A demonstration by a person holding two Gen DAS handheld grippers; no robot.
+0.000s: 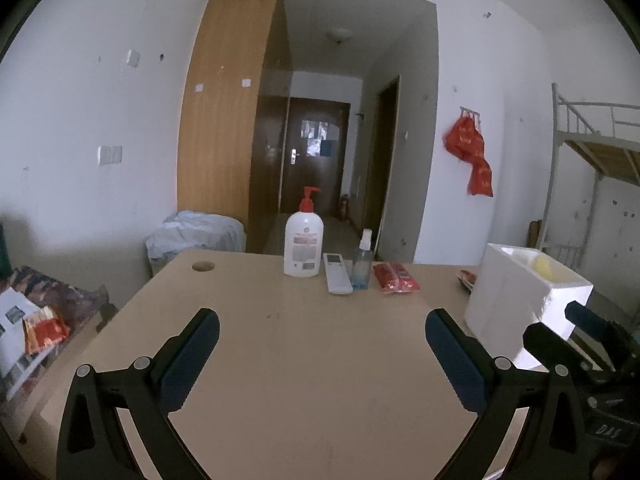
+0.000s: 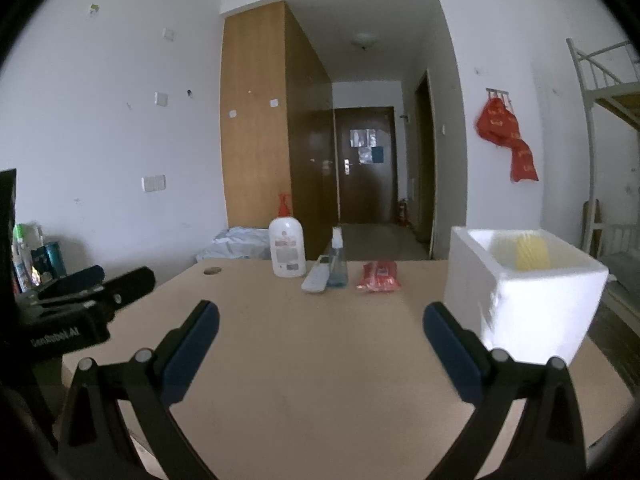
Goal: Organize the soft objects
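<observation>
Two grippers hover low over a bare stretch of tan table (image 1: 300, 340), both with fingers spread wide and holding nothing. From its own camera the left gripper (image 1: 322, 338) faces the far edge of the table; the right gripper (image 2: 320, 330) does the same, just beside it.

At the far edge stand a white pump bottle (image 1: 303, 246) with a red nozzle, a flat white remote (image 1: 337, 278), a slim clear spray bottle (image 1: 361, 266) of blue liquid, and, near them, a red packet (image 1: 396, 277), crinkled and glossy, lying flat. The packet looks like the soft thing to be put away. On the right side of the table sits a white foam box (image 2: 520, 300), open-topped, with thick matte walls and something yellow (image 2: 531, 254) inside, partly hidden.

Risks, as a judgement: the spray bottle is tall, narrow and close to the packet, so a wide reach could knock it over. The packet's slick, flat film may slip out of the fingers or fold under them. The foam box is likely light and may slide or tip if a gripper bumps its wall. The two grippers are close together and could collide.
</observation>
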